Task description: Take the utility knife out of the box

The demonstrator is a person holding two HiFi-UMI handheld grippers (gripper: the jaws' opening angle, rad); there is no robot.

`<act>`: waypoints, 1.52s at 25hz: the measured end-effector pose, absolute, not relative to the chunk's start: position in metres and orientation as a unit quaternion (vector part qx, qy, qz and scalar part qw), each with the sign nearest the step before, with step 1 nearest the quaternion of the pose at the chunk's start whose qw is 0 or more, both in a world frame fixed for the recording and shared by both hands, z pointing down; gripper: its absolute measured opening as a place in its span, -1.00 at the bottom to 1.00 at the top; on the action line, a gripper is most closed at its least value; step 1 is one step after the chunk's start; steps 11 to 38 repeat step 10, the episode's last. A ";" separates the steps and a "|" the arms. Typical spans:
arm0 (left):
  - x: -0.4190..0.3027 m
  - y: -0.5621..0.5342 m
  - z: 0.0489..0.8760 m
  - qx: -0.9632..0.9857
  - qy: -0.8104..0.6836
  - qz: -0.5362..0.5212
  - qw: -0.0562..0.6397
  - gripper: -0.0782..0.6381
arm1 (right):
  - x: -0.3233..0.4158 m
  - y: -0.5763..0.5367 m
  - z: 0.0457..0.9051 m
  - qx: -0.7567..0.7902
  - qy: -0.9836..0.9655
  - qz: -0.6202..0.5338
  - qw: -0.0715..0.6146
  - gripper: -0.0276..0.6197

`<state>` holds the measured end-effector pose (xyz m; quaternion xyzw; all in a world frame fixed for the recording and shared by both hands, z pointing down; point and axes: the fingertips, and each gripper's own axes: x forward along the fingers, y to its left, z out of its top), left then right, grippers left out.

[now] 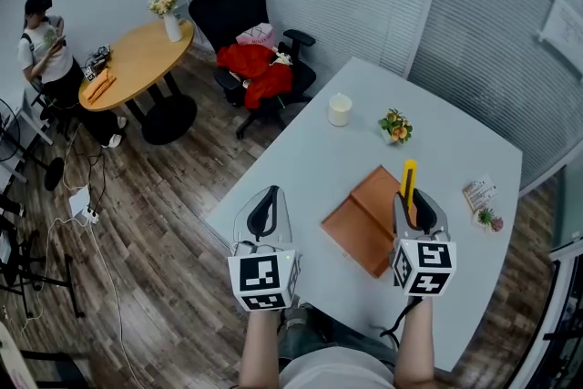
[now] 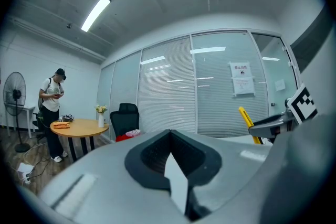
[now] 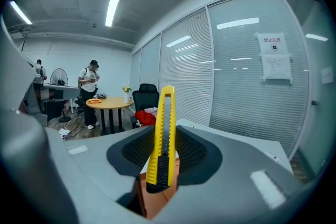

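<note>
My right gripper (image 1: pixel 410 196) is shut on a yellow utility knife (image 1: pixel 408 180), which stands upright between the jaws with its tip pointing away from me. In the right gripper view the knife (image 3: pixel 163 136) rises between the dark pads, its black slider low down. Below it lies the open orange box (image 1: pixel 369 219) on the white table (image 1: pixel 301 168); a corner of the box (image 3: pixel 157 199) shows under the jaws. My left gripper (image 1: pixel 264 212) is held over the table's near left edge, jaws together with nothing between them. From the left gripper view the knife (image 2: pixel 248 122) shows at the right.
A white cup (image 1: pixel 340 109), a small flower pot (image 1: pixel 395 126) and a card with a tiny plant (image 1: pixel 483 200) stand on the table. Beyond are a black chair with red cloth (image 1: pixel 255 59), a round wooden table (image 1: pixel 137 59) and a person (image 1: pixel 46 46).
</note>
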<state>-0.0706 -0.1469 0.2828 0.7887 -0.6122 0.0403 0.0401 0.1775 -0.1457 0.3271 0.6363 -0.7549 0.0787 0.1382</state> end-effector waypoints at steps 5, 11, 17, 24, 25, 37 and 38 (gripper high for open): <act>-0.071 -0.147 0.282 0.790 -0.610 0.041 0.037 -0.78 | 0.179 -0.146 0.326 0.638 -0.753 0.078 0.139 -0.44; -0.071 -0.149 0.279 0.792 -0.608 0.041 0.039 -0.78 | 0.178 -0.146 0.322 0.640 -0.752 0.077 0.138 -0.45; -0.071 -0.149 0.279 0.792 -0.608 0.041 0.039 -0.78 | 0.178 -0.146 0.322 0.640 -0.752 0.077 0.138 -0.45; -0.071 -0.149 0.279 0.792 -0.608 0.041 0.039 -0.78 | 0.178 -0.146 0.322 0.640 -0.752 0.077 0.138 -0.45; -0.071 -0.149 0.279 0.792 -0.608 0.041 0.039 -0.78 | 0.178 -0.146 0.322 0.640 -0.752 0.077 0.138 -0.45; -0.071 -0.149 0.279 0.792 -0.608 0.041 0.039 -0.78 | 0.178 -0.146 0.322 0.640 -0.752 0.077 0.138 -0.45; -0.071 -0.149 0.279 0.792 -0.608 0.041 0.039 -0.78 | 0.178 -0.146 0.322 0.640 -0.752 0.077 0.138 -0.45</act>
